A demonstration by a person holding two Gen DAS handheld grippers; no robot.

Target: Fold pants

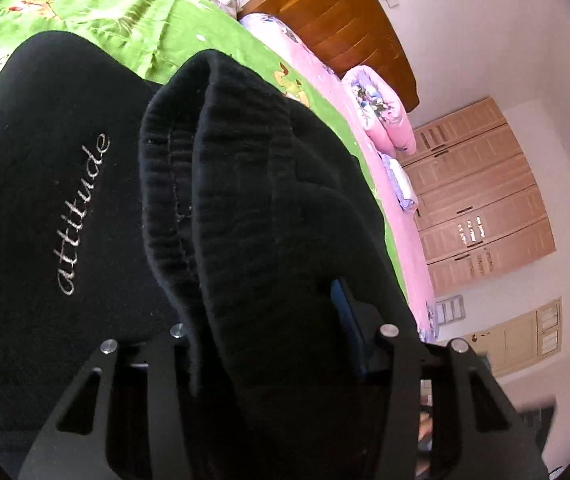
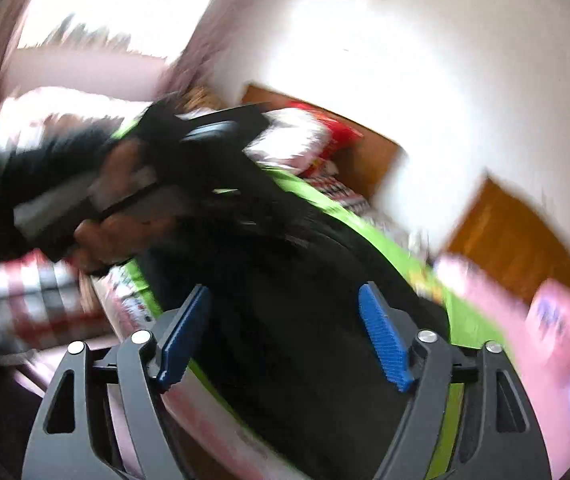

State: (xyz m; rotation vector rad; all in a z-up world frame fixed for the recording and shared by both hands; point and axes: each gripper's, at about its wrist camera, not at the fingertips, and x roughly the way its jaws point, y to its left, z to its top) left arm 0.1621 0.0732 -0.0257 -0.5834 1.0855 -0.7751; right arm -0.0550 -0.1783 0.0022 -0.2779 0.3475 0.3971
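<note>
Black pants [image 1: 65, 184] lie on the green sheet [image 1: 133, 20] of the bed, covering most of its near part. One ribbed end is raised off the sheet and gripped in the left gripper [image 1: 269, 344]: fabric fills the gap between its fingers, with only one blue pad [image 1: 345, 320] showing.

Free sheet shows beyond the pants toward the far edge. A pink quilt [image 1: 385, 116] is bunched along the bed's right edge, with the wooden headboard [image 1: 345, 28] behind it. Past that edge stands a wall of pale wardrobe doors [image 1: 481, 196].

Right wrist view is heavily blurred. The right gripper [image 2: 285, 340] is spread wide, both blue pads [image 2: 383, 340] bare, and hangs over the pants [image 2: 293, 320]. The person's hand [image 2: 117, 216] on the other tool shows at left.

Fabric is thick and matte, with "attitude" stitched in pale script [image 1: 81, 216].
</note>
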